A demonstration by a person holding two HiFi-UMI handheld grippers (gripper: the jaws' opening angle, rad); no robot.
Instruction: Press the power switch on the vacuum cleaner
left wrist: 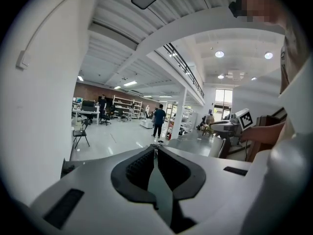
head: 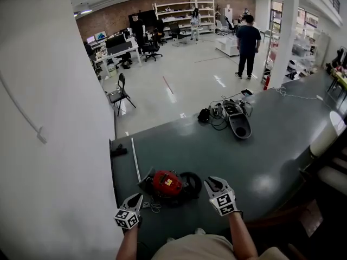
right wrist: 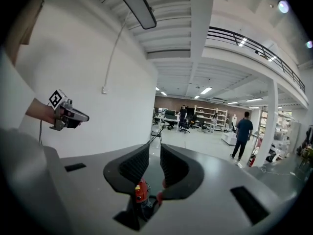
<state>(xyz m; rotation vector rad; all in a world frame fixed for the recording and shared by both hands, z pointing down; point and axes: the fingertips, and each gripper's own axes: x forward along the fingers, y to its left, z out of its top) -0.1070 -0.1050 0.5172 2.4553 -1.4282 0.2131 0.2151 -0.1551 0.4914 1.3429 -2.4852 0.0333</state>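
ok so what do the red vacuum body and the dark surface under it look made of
Vacuum cleaner body: probably moulded plastic, glossy red, judging by its rounded shell and small highlights.
Dark surface: smooth grey-green, semi-gloss, with soft light reflections; possibly a painted or coated floor, though the look leaves that open.

Light grey, smoothly moulded left claw (left wrist: pixel 155 148) and right claw (right wrist: pixel 155 146), lined inside with black ribbed pads (left wrist: pixel 139 168). Dark rectangular slots (left wrist: pixel 66 207) sunk into the top faces. At the back of each, a white cube (head: pixel 126 219) printed with black square markers. Beige clothing (head: pixel 200 248) below.
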